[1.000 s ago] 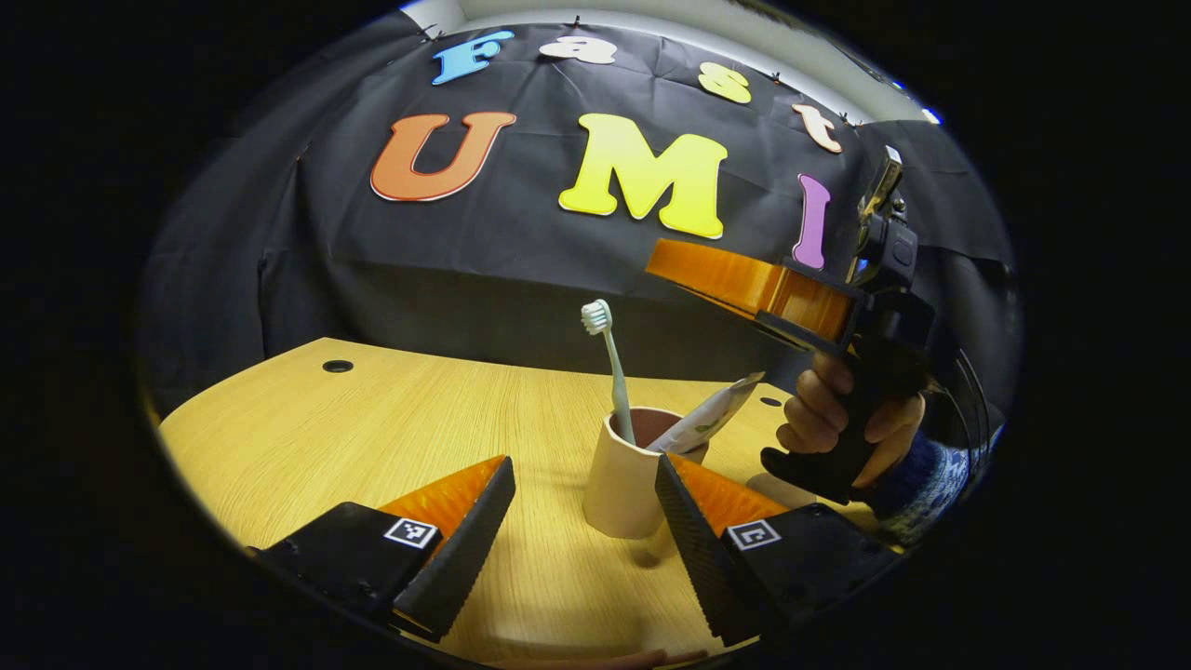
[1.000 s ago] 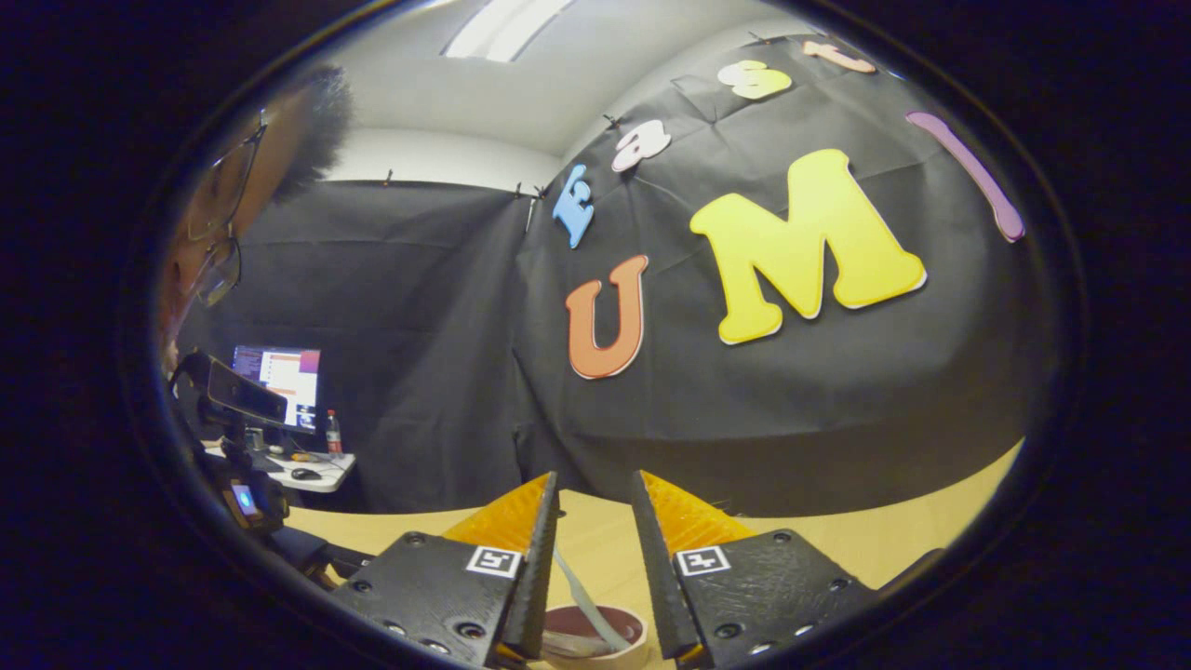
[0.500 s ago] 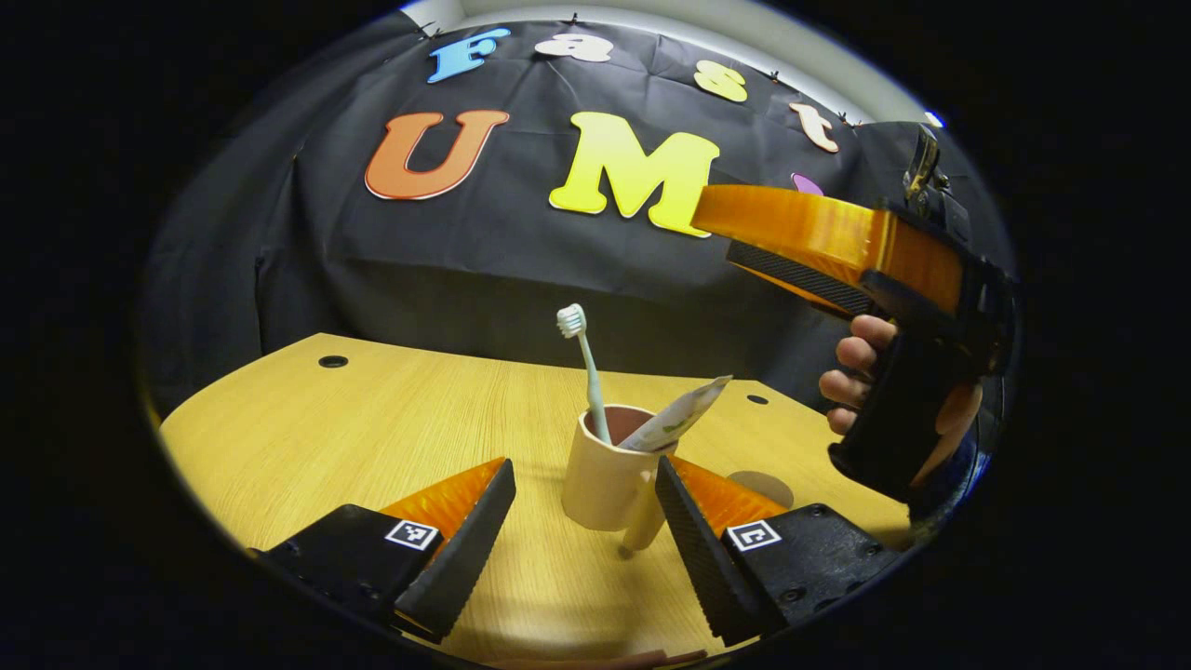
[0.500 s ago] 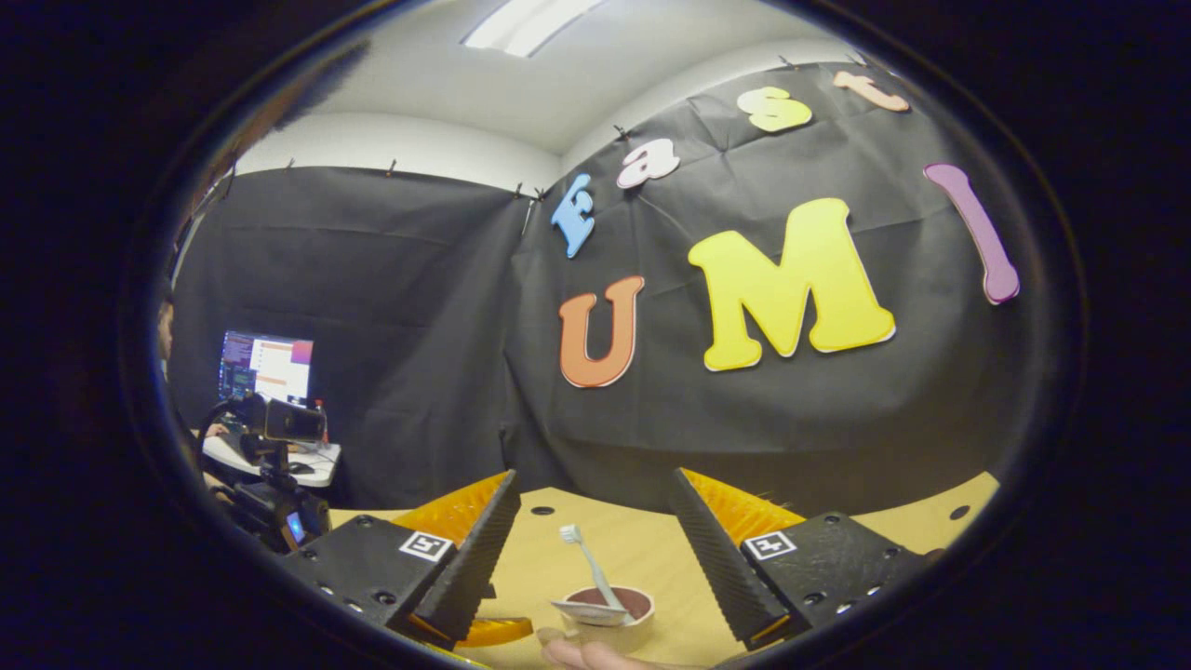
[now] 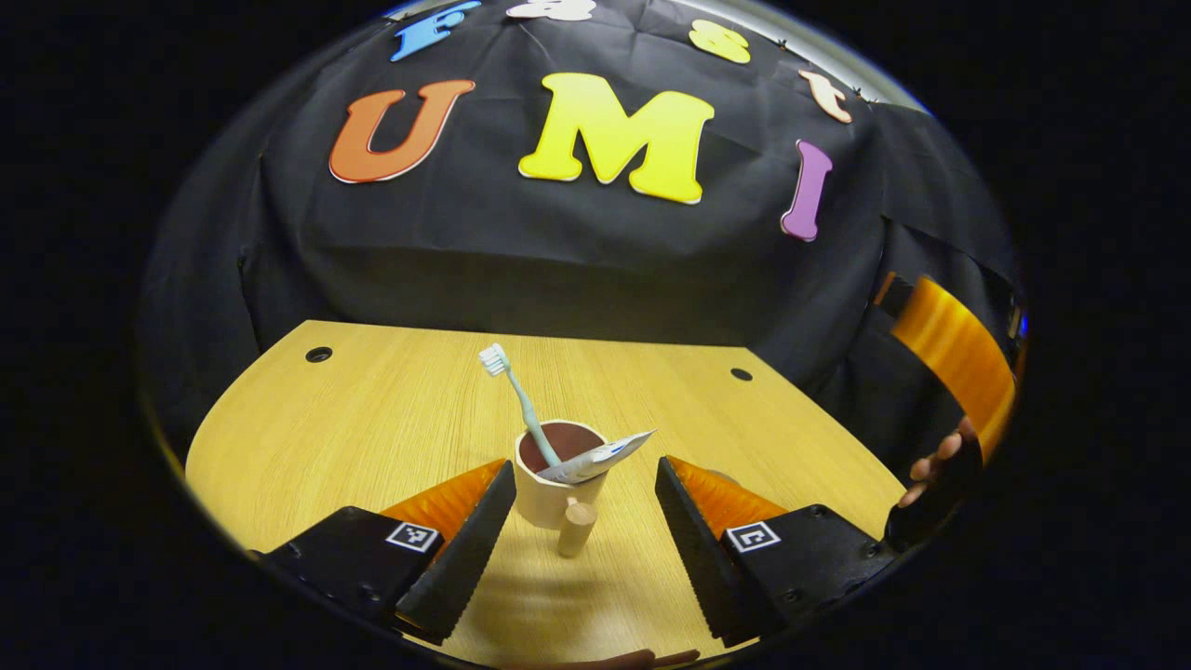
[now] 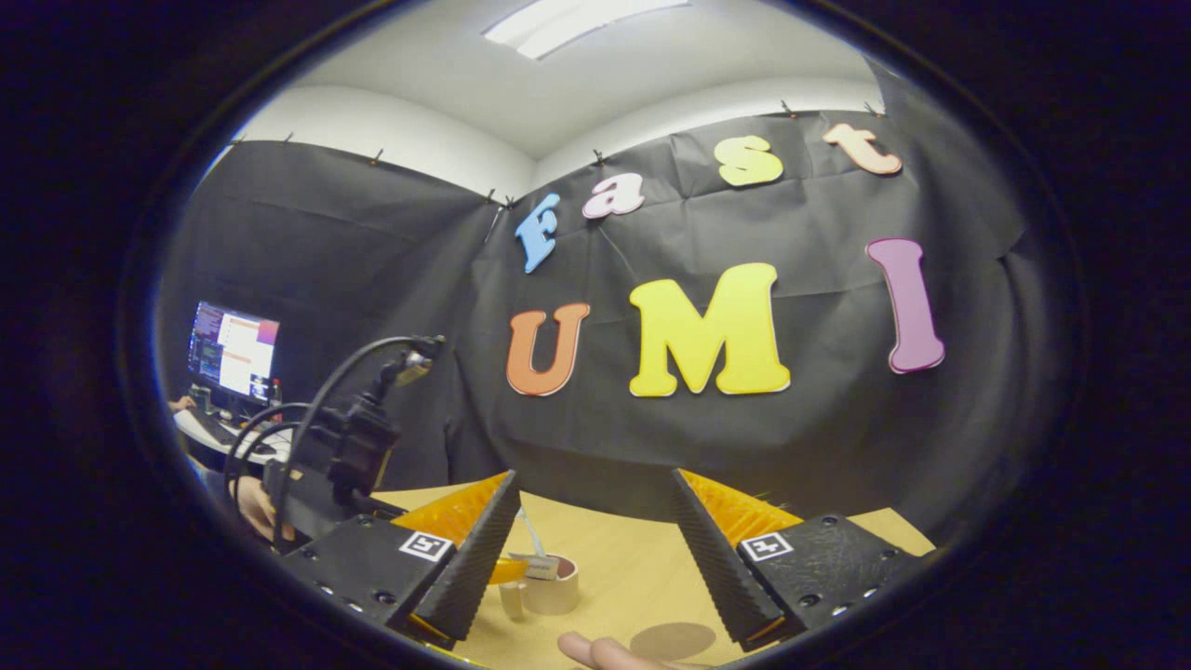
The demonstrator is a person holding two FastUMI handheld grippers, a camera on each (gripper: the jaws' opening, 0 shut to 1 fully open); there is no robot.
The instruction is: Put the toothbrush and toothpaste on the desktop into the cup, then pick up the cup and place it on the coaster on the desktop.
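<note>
In the left gripper view, the left gripper (image 5: 584,507) hung above the wooden desktop (image 5: 391,419) with its jaws spread wide and nothing between them. The beige cup (image 5: 555,479) stood upright just beyond the gap, nearer the finger at 7 o'clock, though whether it touched that finger could not be told. Its handle (image 5: 577,528) pointed toward the camera. A toothbrush (image 5: 517,400) leaned out of the cup toward 11 o'clock, bristles up, and the toothpaste tube (image 5: 595,458) lay tilted across the rim toward 2 o'clock. The coaster (image 5: 721,476) was mostly hidden behind the finger at 5 o'clock. At 3 o'clock, the person's hand (image 5: 935,461) and the other tool were cut off at the edge.

In the right gripper view, the right gripper (image 6: 595,549) was likewise spread open and empty. The cup (image 6: 549,586) sat at 7 o'clock, partly hidden behind the near finger, and the coaster (image 6: 672,640) lay flat at 6 o'clock, apart from it. A fingertip (image 6: 595,651) intruded at the bottom edge.
</note>
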